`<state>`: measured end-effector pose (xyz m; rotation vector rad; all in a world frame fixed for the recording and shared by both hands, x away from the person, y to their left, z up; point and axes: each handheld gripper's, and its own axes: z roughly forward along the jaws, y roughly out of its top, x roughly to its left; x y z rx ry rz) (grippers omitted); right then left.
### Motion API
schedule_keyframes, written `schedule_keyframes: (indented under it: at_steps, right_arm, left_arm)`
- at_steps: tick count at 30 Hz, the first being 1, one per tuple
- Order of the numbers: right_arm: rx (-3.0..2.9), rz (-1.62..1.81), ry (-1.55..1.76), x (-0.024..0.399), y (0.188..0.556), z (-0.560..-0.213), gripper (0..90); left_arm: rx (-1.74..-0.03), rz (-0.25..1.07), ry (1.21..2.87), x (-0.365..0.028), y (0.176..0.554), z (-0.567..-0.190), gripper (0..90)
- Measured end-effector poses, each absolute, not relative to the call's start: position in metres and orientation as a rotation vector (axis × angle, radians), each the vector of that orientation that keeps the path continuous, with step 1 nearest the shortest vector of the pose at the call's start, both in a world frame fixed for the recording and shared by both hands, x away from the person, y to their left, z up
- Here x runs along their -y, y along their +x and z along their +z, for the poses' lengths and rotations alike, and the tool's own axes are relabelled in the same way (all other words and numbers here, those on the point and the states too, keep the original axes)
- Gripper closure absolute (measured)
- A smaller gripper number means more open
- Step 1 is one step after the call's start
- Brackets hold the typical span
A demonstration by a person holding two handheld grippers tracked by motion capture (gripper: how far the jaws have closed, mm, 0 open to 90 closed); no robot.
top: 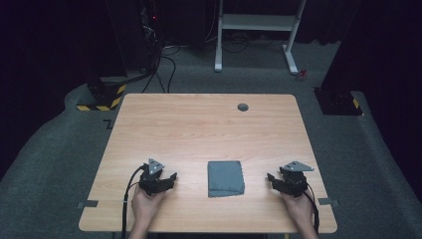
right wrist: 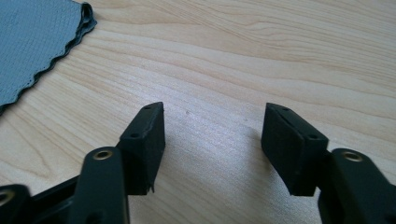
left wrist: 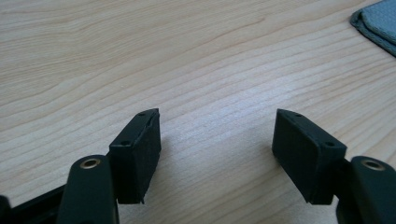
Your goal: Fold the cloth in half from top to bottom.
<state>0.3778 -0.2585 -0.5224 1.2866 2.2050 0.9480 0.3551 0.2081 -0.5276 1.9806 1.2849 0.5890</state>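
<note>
A folded grey cloth (top: 226,178) lies flat on the wooden table (top: 199,129), near its front edge. My left gripper (top: 173,177) rests low over the table to the cloth's left, pointing toward it, jaws open with only bare wood between them. My right gripper (top: 270,177) sits to the cloth's right, also open and empty. In the left gripper view (left wrist: 217,140) the cloth's corner (left wrist: 378,23) peeks in at the top right. In the right gripper view (right wrist: 212,135) the cloth's wavy layered edge (right wrist: 37,42) lies at the top left, apart from the jaws.
A small dark round disc (top: 243,107) is set in the table near its far edge. Beyond the table stand a white frame (top: 256,30) and cables on grey carpet. Grey tape tabs (top: 87,204) mark the table's front corners.
</note>
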Motion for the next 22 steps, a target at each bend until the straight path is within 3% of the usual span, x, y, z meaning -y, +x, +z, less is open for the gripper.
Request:
schedule_keyframes:
  at_steps: [22]
  right_arm:
    - [-2.2, 0.942, 1.296, 0.2587, 0.3776, -0.5226, 36.3]
  left_arm:
    - [-1.282, 0.581, 1.985, -0.2071, 0.354, -0.5276, 30.5]
